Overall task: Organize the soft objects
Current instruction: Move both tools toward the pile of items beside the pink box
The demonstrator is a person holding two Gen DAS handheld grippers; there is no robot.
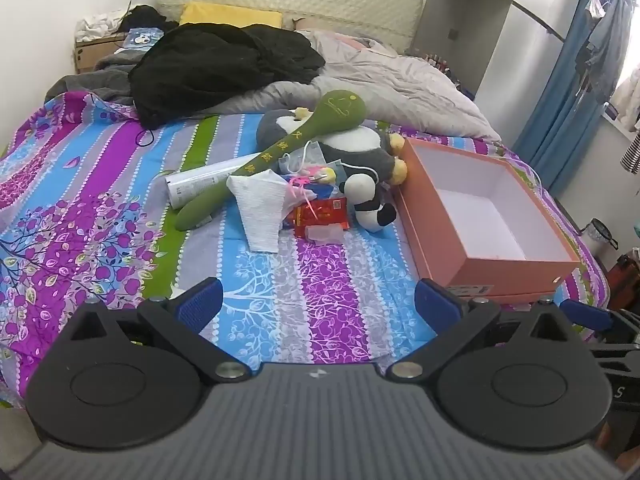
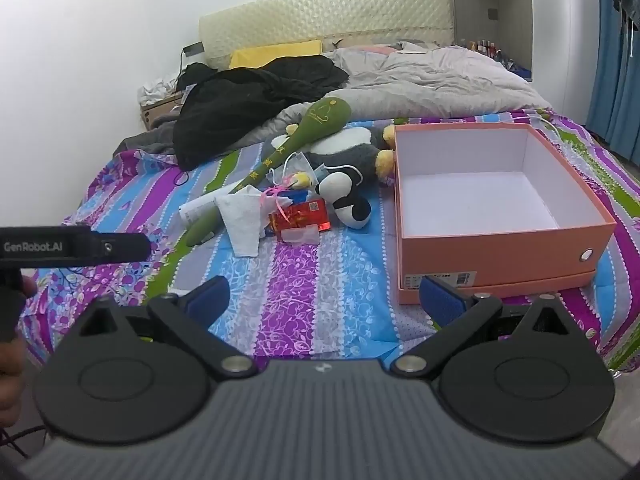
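Bed [image 1: 100,184] with striped floral sheet: soft clutter ahead, box to its right.
We see the orange box [image 2: 496,258] empty, nearer the right tongs [image 2: 324,294]; the green plush mallet [image 1: 280,148] lies diagonally, handle toward the left tongs [image 1: 318,300]. Both tongs gape, holding nothing.

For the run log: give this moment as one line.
left gripper: open, idle | right gripper: open, idle | orange box: empty | plush penguin: on bed

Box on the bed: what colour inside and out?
Box: orange outside, white inside; right wrist view.
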